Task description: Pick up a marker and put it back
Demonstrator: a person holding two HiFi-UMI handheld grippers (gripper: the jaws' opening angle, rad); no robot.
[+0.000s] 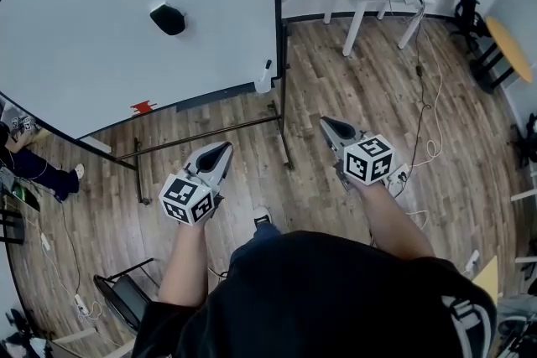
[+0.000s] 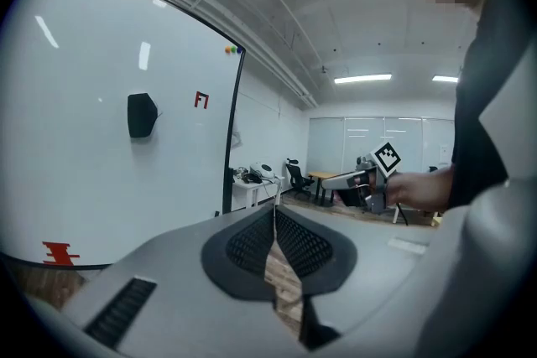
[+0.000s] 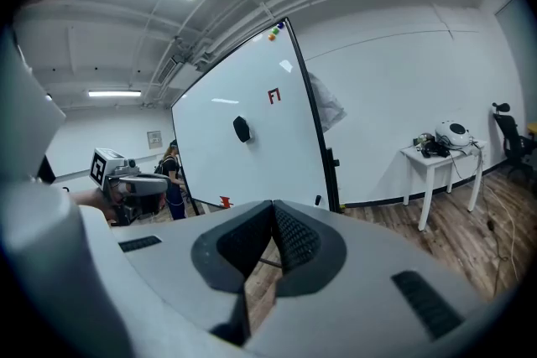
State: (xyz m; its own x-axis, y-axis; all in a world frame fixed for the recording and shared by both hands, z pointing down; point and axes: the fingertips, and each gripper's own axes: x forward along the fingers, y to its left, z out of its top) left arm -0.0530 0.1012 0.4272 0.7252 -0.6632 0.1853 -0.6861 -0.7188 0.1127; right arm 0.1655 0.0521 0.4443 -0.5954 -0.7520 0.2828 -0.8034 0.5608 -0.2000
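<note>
The whiteboard (image 1: 126, 38) on its wheeled stand filled the left of the head view, and the person stood back from it on the wooden floor (image 1: 361, 96), so the step in hand looked like the approach, with no reach begun. Both tools hung at waist height, well apart from the board. The left gripper (image 1: 223, 148) had its jaws pressed together with nothing between them, and the right gripper (image 1: 327, 124) was likewise closed and empty. A black eraser (image 1: 168, 18) clung to the middle of the board and should be left alone. The likely marker (image 1: 268, 65) was a small dark upright piece at the board's lower right edge, beside the frame post. It was too small to make out its cap or how it was seated. To do this well, the person would probably step closer first, and the right gripper seemed the nearer one for the job. Its jaws would need to part before arriving. It should then be lined up so the pads met the marker's barrel squarely and clear of the post, and closed gently so the marker was not knocked off its perch.
</note>
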